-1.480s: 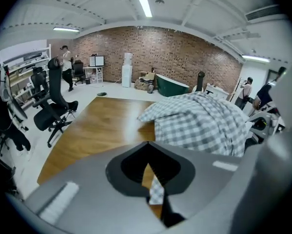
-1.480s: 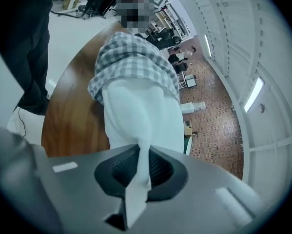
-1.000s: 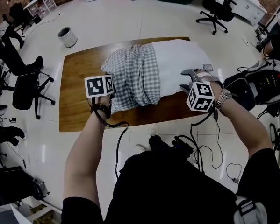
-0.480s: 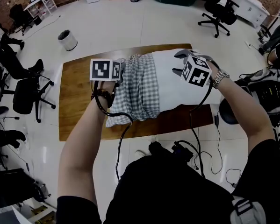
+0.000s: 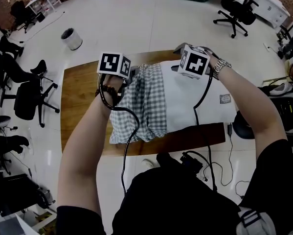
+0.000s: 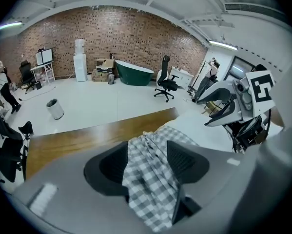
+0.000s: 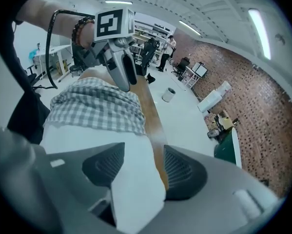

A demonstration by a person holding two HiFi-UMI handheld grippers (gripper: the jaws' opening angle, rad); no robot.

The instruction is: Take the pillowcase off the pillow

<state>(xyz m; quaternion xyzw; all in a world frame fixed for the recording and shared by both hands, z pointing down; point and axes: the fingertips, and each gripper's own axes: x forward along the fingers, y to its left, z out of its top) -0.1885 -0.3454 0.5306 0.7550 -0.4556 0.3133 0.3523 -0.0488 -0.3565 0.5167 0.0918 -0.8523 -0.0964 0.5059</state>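
Roughly midway, judging by the cloth. Finds the checked pillowcase pushed into a crumpled band across the middle of the bench, from far edge to near edge, covering only the left end of the white pillow. Leaves the rest of that pillow bare, stretched toward the bench's right edge. Puts the left gripper near the far edge over the bunched checks, with jaws just opened wide and cloth lying loosely between them, seemingly not pinched. Puts the right gripper at the bare pillow's far side, with jaws likewise just opened further around a white corner of pillow, apparently not clamped. Left to do: a fresh hold with each, then drawing the remaining case leftward off the covered end until free of the pillow.
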